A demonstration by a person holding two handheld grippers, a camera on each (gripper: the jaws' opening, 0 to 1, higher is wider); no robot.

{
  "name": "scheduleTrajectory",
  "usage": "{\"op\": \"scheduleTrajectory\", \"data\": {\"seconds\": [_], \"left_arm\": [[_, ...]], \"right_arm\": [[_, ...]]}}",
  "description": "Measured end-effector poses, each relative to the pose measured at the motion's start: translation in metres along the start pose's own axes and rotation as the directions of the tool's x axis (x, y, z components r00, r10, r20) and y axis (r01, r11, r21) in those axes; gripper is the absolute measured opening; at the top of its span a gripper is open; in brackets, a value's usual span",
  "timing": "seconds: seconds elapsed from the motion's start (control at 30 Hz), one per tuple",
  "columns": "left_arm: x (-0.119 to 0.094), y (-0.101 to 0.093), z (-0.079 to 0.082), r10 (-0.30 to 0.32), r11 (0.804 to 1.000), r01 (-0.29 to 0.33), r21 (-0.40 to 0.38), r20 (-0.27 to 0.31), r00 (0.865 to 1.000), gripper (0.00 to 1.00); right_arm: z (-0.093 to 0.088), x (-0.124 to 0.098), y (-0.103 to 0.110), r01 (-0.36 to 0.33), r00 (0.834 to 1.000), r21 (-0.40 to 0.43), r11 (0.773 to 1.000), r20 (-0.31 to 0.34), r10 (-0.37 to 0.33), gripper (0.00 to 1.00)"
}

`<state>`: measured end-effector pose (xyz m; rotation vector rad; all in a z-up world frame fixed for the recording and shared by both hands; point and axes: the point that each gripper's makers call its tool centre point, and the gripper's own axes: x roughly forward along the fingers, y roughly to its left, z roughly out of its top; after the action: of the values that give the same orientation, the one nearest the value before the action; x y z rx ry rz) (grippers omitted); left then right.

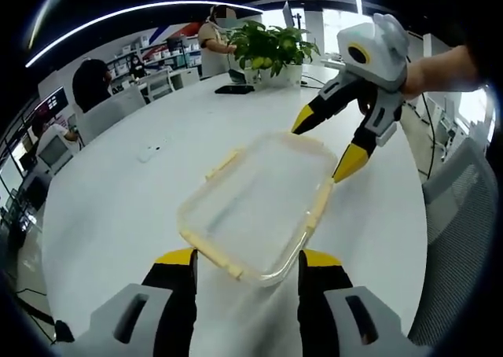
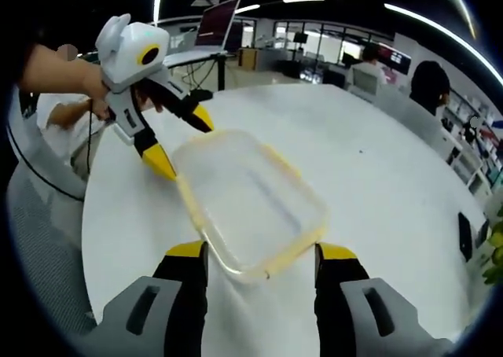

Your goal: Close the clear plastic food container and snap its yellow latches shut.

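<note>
A clear plastic food container [image 1: 255, 204] lies on the white table [image 1: 118, 215] with its lid resting on top. Its yellow latches [image 1: 321, 204] hang along the rim. My left gripper [image 1: 247, 264] is open, and the container's near end sits between its yellow-tipped jaws. My right gripper [image 1: 326, 143] comes in from the upper right, open, its two tips at the far end's corners. In the right gripper view the same container [image 2: 251, 204] lies between my right gripper's [image 2: 261, 255] wide jaws, and the left gripper [image 2: 182, 143] straddles the opposite end.
A potted plant [image 1: 271, 50] and a flat black device [image 1: 234, 90] stand at the table's far side. A small white object [image 1: 149, 151] lies to the left. Grey chairs [image 1: 464, 207] ring the table, people sit beyond, and a laptop [image 2: 220, 23] is open behind.
</note>
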<state>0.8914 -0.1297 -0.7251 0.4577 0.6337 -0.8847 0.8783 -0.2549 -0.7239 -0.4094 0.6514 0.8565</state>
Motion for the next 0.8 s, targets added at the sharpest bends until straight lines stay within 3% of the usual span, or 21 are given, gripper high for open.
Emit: {"op": "scheduleTrajectory", "data": {"seconds": [0.8], "left_arm": [[-0.01, -0.016, -0.013, -0.005, 1.0, 0.005, -0.017, -0.003, 1.0, 0.45]], "right_arm": [[-0.01, -0.006, 0.023, -0.011, 1.0, 0.022, 1.0, -0.005, 0.011, 0.51]]}}
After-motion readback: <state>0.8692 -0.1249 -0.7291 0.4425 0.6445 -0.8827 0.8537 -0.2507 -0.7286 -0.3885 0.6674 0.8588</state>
